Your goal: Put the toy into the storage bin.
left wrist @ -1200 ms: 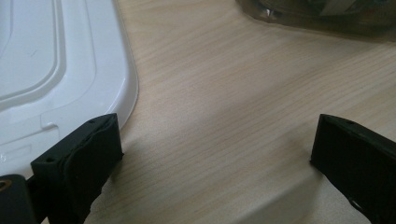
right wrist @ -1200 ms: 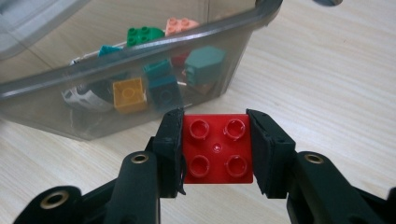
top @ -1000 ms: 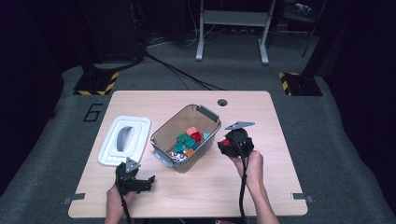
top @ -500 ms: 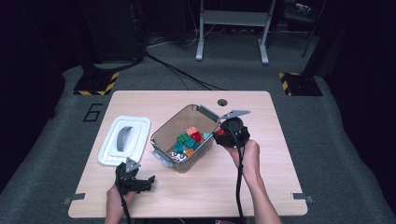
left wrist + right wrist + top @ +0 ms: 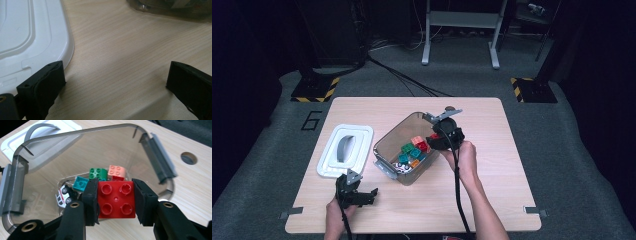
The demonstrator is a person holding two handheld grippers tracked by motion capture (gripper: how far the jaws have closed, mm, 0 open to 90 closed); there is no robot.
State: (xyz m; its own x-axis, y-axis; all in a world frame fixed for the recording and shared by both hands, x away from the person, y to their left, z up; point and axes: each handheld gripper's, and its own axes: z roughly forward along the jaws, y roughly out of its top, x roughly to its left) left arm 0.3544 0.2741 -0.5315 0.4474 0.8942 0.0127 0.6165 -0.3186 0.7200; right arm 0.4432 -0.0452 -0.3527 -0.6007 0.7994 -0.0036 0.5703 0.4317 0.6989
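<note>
High view: one smoky clear plastic bin [image 5: 398, 145] sits mid-frame on the wooden table [image 5: 492, 170] with one white lid [image 5: 346, 150] to its left, and the right gripper [image 5: 435, 137] hangs over the bin's right rim.

Left gripper view: the left gripper [image 5: 113, 82] has its two jaws spread wide over bare wood grain, lid corner upper left.

Right gripper view: jaws are pinching one glossy red four-stud brick [image 5: 115, 199] dead centre above the bin, with one green, one peach, one teal brick plus a toy car [image 5: 63, 196] inside.

Black jaws, brass screws, trailing black cables.

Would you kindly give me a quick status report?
Right gripper shut on red brick, over bin. Left gripper open, idle by white lid. Nothing blocking.
</note>
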